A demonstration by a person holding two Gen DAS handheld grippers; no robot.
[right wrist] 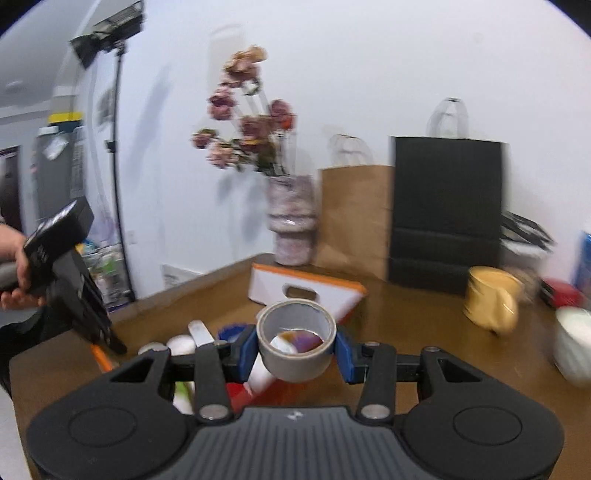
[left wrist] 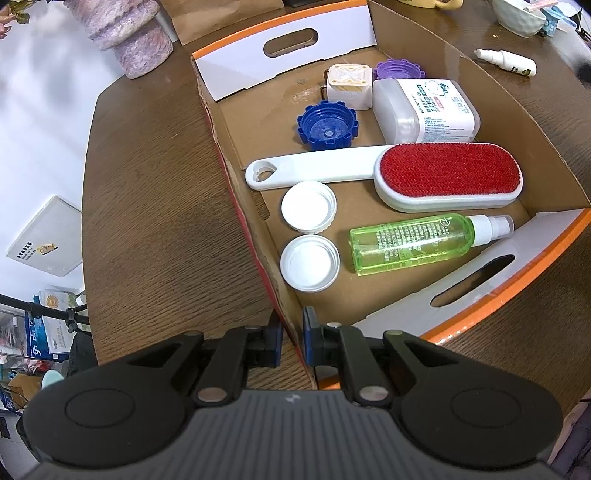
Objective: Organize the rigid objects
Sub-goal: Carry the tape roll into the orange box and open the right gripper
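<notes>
The right wrist view is motion-blurred throughout. The tape roll (right wrist: 296, 341) between the fingers hides most of the box contents beyond. Ahead of the left fingers, the mug (left wrist: 434, 3) and bowl (left wrist: 521, 14) are cut by the top edge.

The left wrist camera looks steeply down from close above the near corner of the cardboard box (left wrist: 236, 192), while the right wrist camera, held higher and nearly level, faces the wall beyond; both views share that box and the vase (right wrist: 291, 221)
</notes>
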